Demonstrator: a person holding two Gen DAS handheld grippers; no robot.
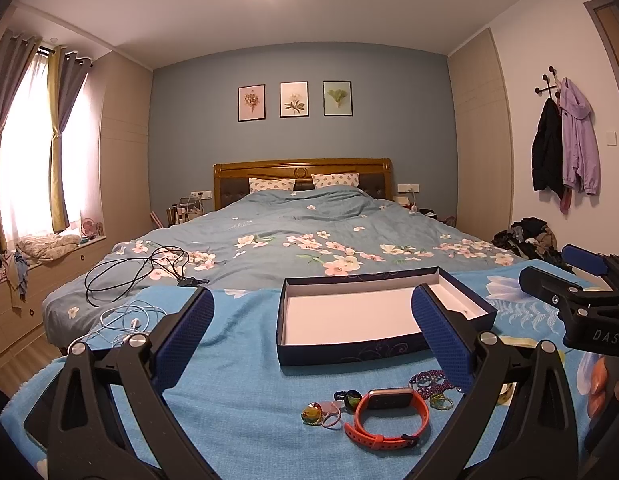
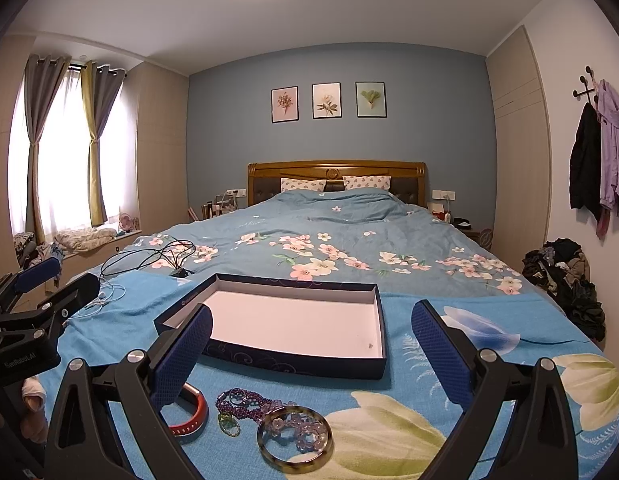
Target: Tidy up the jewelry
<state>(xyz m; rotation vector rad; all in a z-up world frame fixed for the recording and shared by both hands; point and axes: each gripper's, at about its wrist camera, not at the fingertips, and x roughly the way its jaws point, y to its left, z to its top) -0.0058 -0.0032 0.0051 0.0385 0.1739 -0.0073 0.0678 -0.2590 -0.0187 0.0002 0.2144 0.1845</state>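
A dark blue box (image 1: 349,354) with a white, nearly empty inside lies on a bright blue floral blanket (image 1: 237,360); it also shows in the right wrist view (image 2: 297,362), with one tiny item (image 2: 370,346) in its corner. In front of it lie an orange watch band (image 1: 389,420), purple bead bracelets (image 1: 429,384), small rings (image 1: 321,414), and a tortoiseshell bangle (image 2: 295,438) around pale flower beads. My left gripper (image 1: 311,344) is open and empty above the jewelry. My right gripper (image 2: 311,356) is open and empty above the bangle and beads (image 2: 245,400).
A white earphone cable (image 1: 125,322) and a black cable (image 1: 137,272) lie on the bed to the left. The floral duvet (image 1: 309,232) stretches back to a wooden headboard. A clothes pile (image 2: 565,280) sits at the right. The right gripper body (image 1: 581,308) shows at the left view's right edge.
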